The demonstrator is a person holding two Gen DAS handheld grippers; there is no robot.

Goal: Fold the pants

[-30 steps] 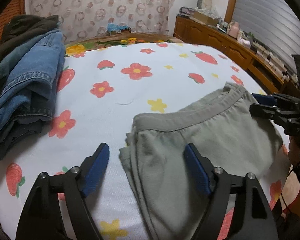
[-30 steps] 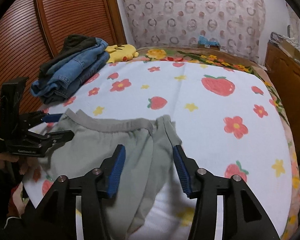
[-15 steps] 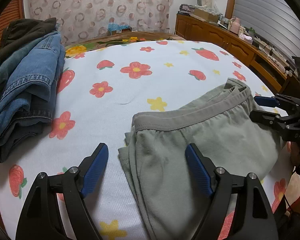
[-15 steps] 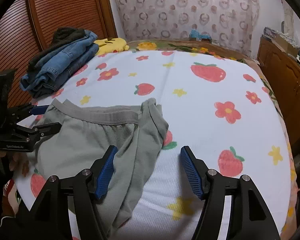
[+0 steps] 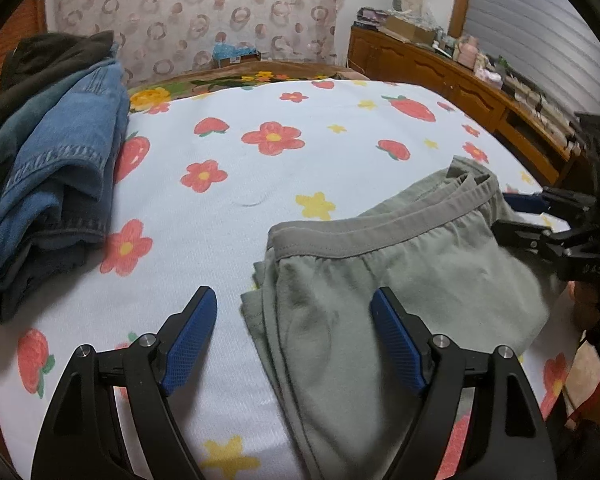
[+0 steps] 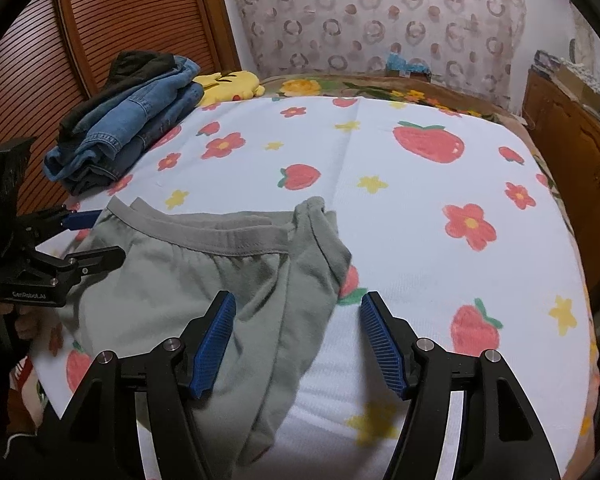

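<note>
- The left gripper hovers low over the bed, jaws spread wide and gripping nothing, straddling the near left edge of the grey-green pants.
- The right gripper is likewise released and empty, its left finger over the cloth, its right finger over bare sheet, just off the garment's right edge.
- The pants lie near the front edge of the bed on the strawberry-and-flower sheet, already doubled over: layered edges show down both sides, and the grey waistband lies along the far edge, facing the headboard.
- By the look of it, the fold is largely made; what may remain is a final fold or a tidy, then a move to the pile.
- Farther back on the left, a stack of folded jeans waits, a yellow plush toy beside it.
</note>
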